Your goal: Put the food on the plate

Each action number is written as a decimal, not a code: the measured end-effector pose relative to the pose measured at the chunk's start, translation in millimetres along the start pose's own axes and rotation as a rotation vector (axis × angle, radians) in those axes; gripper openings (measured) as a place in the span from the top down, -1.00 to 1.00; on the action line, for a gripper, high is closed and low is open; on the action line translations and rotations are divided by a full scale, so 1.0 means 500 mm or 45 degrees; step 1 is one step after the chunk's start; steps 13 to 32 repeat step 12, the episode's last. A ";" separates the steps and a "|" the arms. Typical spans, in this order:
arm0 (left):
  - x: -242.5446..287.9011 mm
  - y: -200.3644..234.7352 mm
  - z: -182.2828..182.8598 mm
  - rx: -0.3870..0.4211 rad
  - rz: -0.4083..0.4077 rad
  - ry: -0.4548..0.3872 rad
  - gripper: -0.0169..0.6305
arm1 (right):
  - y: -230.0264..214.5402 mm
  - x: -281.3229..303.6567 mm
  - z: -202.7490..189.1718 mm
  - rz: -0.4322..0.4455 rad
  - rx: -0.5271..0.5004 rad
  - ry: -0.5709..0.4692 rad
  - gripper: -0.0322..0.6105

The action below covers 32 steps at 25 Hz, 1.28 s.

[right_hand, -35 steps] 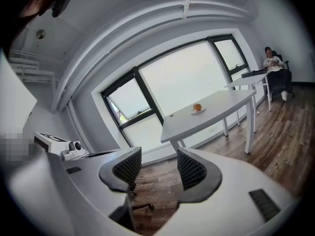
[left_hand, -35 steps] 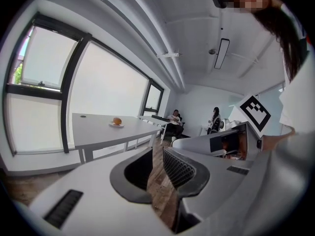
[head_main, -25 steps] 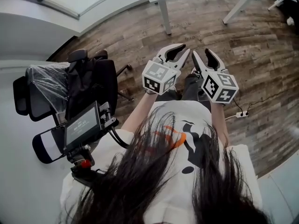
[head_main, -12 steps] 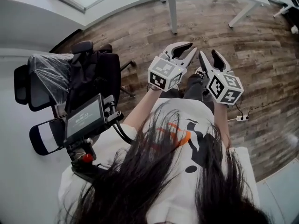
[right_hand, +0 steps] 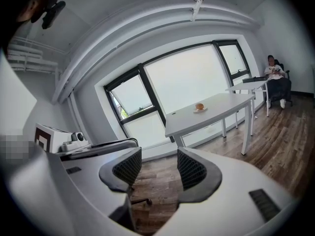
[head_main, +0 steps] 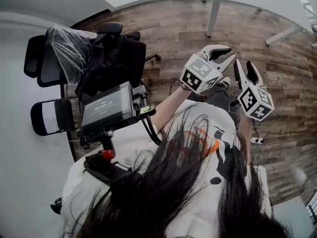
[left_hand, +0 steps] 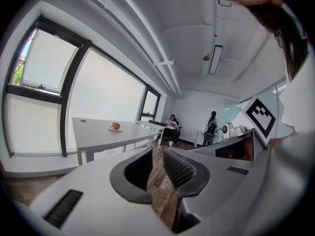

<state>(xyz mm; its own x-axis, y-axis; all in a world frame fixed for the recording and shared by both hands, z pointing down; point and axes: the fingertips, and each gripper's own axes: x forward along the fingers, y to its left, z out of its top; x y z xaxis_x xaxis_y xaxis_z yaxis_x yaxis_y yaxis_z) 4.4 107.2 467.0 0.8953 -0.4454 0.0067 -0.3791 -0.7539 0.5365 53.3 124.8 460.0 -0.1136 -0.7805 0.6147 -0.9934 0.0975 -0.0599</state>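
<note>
Grey ribbed pads of my left gripper (left_hand: 157, 156) stand a narrow slit apart, with brown wooden floor (left_hand: 158, 193) showing between them. The jaws of my right gripper (right_hand: 159, 163) gape wider, holding nothing. Far ahead of both, a round orange-brown piece of food (right_hand: 199, 105) sits on a small white plate (right_hand: 199, 110) atop a long white table (right_hand: 224, 108).

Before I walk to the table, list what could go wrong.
The power strip lies on the floor at your right, so you could trip on it. The jacket-draped chair stands close at your left, and the left hand-held gripper might snag it as you turn.
</note>
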 end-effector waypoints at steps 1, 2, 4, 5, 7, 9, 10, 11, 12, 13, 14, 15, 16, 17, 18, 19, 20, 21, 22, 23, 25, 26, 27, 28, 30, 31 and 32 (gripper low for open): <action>-0.002 0.005 0.000 -0.003 0.009 -0.001 0.73 | 0.001 0.004 0.000 0.006 -0.002 0.004 0.16; -0.003 0.010 0.000 -0.004 0.018 -0.003 0.73 | 0.002 0.008 -0.001 0.012 -0.003 0.007 0.16; -0.004 0.018 0.002 -0.002 0.032 -0.007 0.73 | 0.001 0.013 -0.001 0.018 0.000 0.007 0.16; -0.003 0.021 0.003 0.000 0.035 -0.010 0.73 | -0.001 0.014 -0.002 0.018 0.002 0.007 0.16; -0.002 0.024 0.005 0.002 0.038 -0.014 0.73 | -0.005 0.014 -0.003 0.014 0.005 0.006 0.16; -0.003 0.025 0.004 0.002 0.038 -0.014 0.73 | -0.006 0.012 -0.005 0.008 0.010 0.005 0.16; -0.005 0.026 0.004 0.002 0.039 -0.013 0.73 | -0.005 0.011 -0.005 0.007 0.012 0.004 0.16; -0.007 0.027 0.003 0.002 0.040 -0.012 0.73 | -0.004 0.011 -0.006 0.007 0.015 0.003 0.16; -0.010 0.028 0.002 0.003 0.041 -0.011 0.73 | -0.003 0.011 -0.007 0.007 0.017 0.002 0.16; -0.010 0.028 0.002 0.003 0.041 -0.011 0.73 | -0.003 0.011 -0.007 0.007 0.017 0.002 0.16; -0.010 0.028 0.002 0.003 0.041 -0.011 0.73 | -0.003 0.011 -0.007 0.007 0.017 0.002 0.16; -0.010 0.028 0.002 0.003 0.041 -0.011 0.73 | -0.003 0.011 -0.007 0.007 0.017 0.002 0.16; -0.010 0.028 0.002 0.003 0.041 -0.011 0.73 | -0.003 0.011 -0.007 0.007 0.017 0.002 0.16; -0.010 0.028 0.002 0.003 0.041 -0.011 0.73 | -0.003 0.011 -0.007 0.007 0.017 0.002 0.16; -0.010 0.028 0.002 0.003 0.041 -0.011 0.73 | -0.003 0.011 -0.007 0.007 0.017 0.002 0.16; -0.010 0.028 0.002 0.003 0.041 -0.011 0.73 | -0.003 0.011 -0.007 0.007 0.017 0.002 0.16; -0.010 0.028 0.002 0.003 0.041 -0.011 0.73 | -0.003 0.011 -0.007 0.007 0.017 0.002 0.16; -0.010 0.028 0.002 0.003 0.041 -0.011 0.73 | -0.003 0.011 -0.007 0.007 0.017 0.002 0.16; -0.010 0.028 0.002 0.003 0.041 -0.011 0.73 | -0.003 0.011 -0.007 0.007 0.017 0.002 0.16; -0.010 0.028 0.002 0.003 0.041 -0.011 0.73 | -0.003 0.011 -0.007 0.007 0.017 0.002 0.16; -0.010 0.028 0.002 0.003 0.041 -0.011 0.73 | -0.003 0.011 -0.007 0.007 0.017 0.002 0.16; -0.010 0.028 0.002 0.003 0.041 -0.011 0.73 | -0.003 0.011 -0.007 0.007 0.017 0.002 0.16; -0.010 0.028 0.002 0.003 0.041 -0.011 0.73 | -0.003 0.011 -0.007 0.007 0.017 0.002 0.16; -0.010 0.028 0.002 0.003 0.041 -0.011 0.73 | -0.003 0.011 -0.007 0.007 0.017 0.002 0.16; -0.010 0.028 0.002 0.003 0.041 -0.011 0.73 | -0.003 0.011 -0.007 0.007 0.017 0.002 0.16; -0.010 0.028 0.002 0.003 0.041 -0.011 0.73 | -0.003 0.011 -0.007 0.007 0.017 0.002 0.16; -0.010 0.028 0.002 0.003 0.041 -0.011 0.73 | -0.003 0.011 -0.007 0.007 0.017 0.002 0.16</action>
